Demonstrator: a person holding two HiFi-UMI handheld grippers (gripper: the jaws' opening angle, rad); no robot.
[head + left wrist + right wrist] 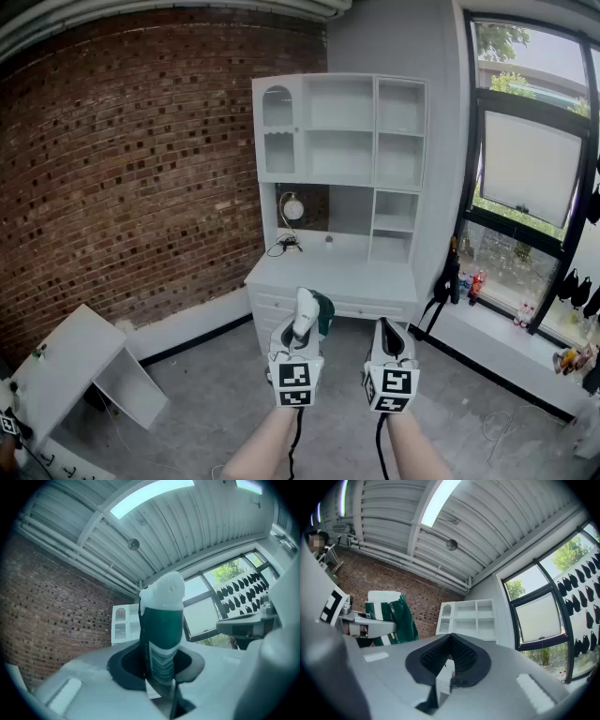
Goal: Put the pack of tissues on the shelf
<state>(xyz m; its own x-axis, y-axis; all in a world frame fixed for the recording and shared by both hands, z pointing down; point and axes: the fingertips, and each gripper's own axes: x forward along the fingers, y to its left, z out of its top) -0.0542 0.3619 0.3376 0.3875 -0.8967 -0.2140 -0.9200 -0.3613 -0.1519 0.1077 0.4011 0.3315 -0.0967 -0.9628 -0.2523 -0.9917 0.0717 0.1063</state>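
A green and white pack of tissues (317,314) stands upright between the jaws of my left gripper (305,317), which is shut on it. In the left gripper view the pack of tissues (162,630) fills the middle, its white top upward. From the right gripper view the same pack of tissues (389,617) shows at the left. My right gripper (390,339) is shut with nothing in it, level with the left one. The white shelf unit (342,131) with open compartments stands ahead against the wall, above a desk top (333,272).
A small round mirror (292,208) and cables lie on the desk top. An overturned white cabinet (80,366) lies at the left on the floor. A window sill (497,328) with bottles runs along the right. A brick wall (131,169) is at the left.
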